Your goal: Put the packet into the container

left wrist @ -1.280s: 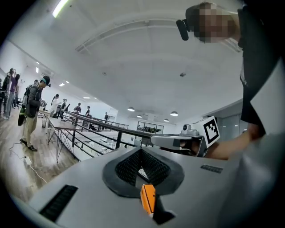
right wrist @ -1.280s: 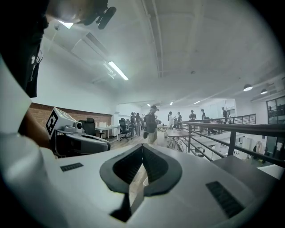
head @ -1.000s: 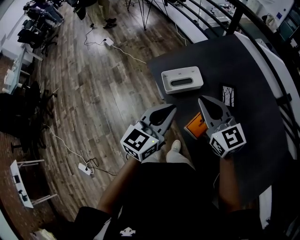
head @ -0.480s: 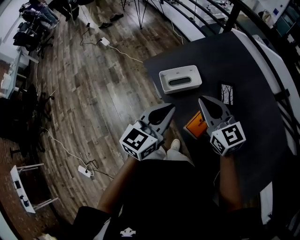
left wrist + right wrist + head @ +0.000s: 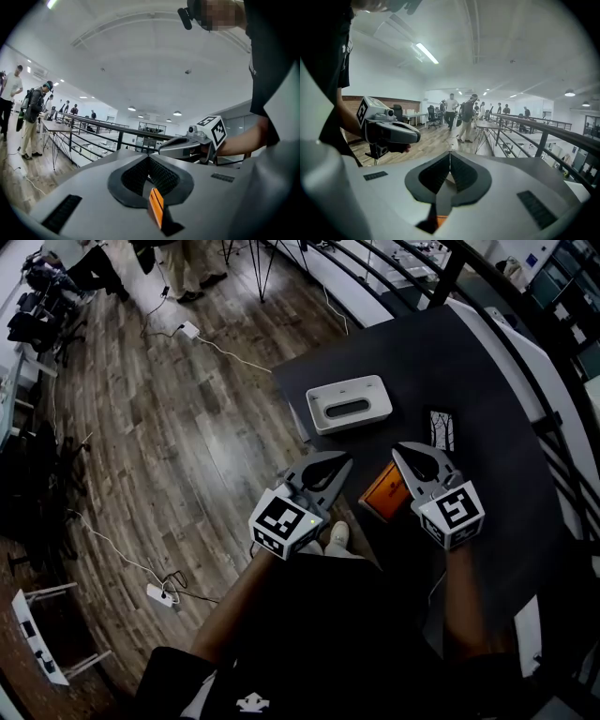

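Fingers (image 5: 136, 176) on the left gripper (image 5: 339, 459) and the right gripper (image 5: 400, 450) are pressed together with nothing between them. I reckon a reach made like this would only shove the packet (image 5: 382, 491) off the table (image 5: 497, 427). It looks flat, orange and thin, lying at the table's near edge close by the right gripper's tip, apart from the white container (image 5: 349, 402).

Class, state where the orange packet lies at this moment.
In the head view, the orange packet lies on the dark table near the person's edge, just left of the right tool, with the white container beyond it.
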Demonstrator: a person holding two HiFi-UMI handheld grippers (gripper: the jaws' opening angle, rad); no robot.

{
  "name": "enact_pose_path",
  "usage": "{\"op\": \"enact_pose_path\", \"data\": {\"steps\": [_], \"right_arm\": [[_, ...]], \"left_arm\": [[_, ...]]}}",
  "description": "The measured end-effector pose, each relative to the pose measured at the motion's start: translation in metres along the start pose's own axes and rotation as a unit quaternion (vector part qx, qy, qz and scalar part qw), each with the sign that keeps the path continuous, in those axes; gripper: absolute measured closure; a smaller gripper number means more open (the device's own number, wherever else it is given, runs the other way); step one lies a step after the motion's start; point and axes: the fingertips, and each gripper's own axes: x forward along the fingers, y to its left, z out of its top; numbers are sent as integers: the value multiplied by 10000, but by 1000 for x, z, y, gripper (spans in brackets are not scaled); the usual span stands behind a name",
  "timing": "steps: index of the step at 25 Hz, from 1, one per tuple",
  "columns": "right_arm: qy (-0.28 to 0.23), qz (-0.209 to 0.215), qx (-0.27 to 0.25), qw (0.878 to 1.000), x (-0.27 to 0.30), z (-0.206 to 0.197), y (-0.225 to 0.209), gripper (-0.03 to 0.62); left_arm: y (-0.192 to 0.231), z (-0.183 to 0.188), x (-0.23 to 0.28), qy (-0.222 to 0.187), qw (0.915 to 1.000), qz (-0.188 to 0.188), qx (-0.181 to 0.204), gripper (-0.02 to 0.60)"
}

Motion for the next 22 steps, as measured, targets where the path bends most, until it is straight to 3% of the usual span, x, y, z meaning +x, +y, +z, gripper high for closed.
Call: {"op": "enact_pose_path", "data": {"steps": [5, 10, 16, 20, 22], "right_arm": [[277, -334, 44, 9991, -15, -21, -14, 589], [422, -755, 311, 9958, -40, -40, -24, 589], [591, -1008, 490, 9919, -64, -61, -28, 589], [948, -776, 264, 9921, -68, -71, -21, 589], [1211, -525, 23, 9912, -64, -75, -16, 588]], "left_arm": [[-19, -12, 26, 212, 9983, -536, 34, 575], [-50, -30, 44, 534, 9872, -1444, -417, 575], [-63, -47, 52, 813, 9870, -1385, -53, 570], [-67, -41, 55, 577, 9888, -1332, -342, 390], [-67, -39, 55, 541, 9904, -1244, -276, 319]]}}
